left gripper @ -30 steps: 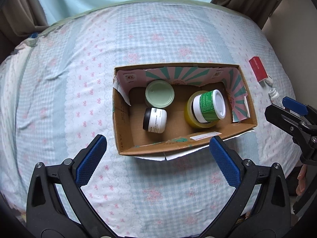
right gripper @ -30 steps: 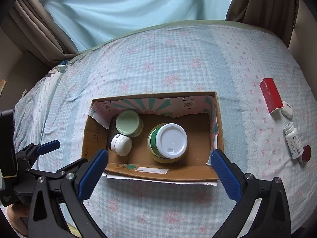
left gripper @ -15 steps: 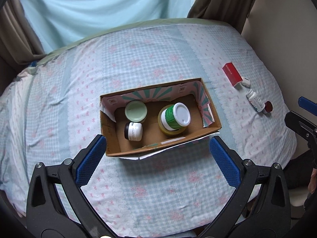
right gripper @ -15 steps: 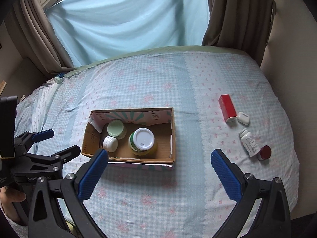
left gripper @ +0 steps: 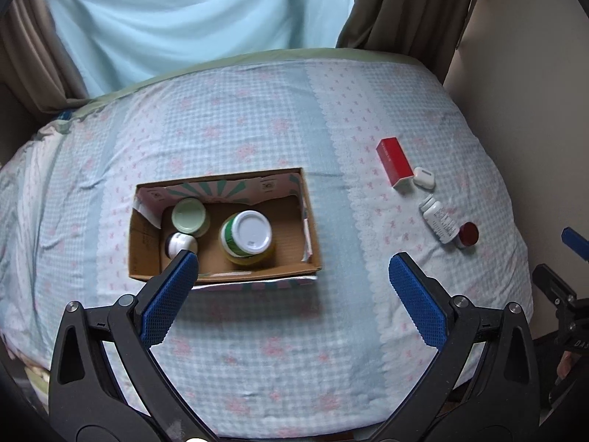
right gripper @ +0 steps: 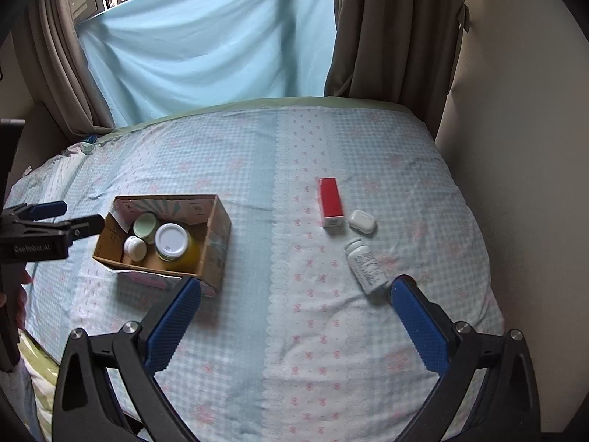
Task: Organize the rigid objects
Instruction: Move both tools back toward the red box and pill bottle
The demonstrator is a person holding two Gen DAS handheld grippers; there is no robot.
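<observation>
A cardboard box lies on the bed and holds a green-lidded jar, a small white-capped jar and a big yellow jar with a white lid. To its right lie a red box, a white earbud case, a white pill bottle and a dark red cap. My left gripper is open, held above the bed's near side. My right gripper is open, its right finger next to the pill bottle.
The bed has a blue checked cover with pink bows. A light blue curtain and brown drapes hang behind it. A wall runs along the right side. The left gripper also shows in the right wrist view.
Both grippers have pulled back and up from the box. The box now looks smaller, and the items to its right have come into full view. Both stay open.
</observation>
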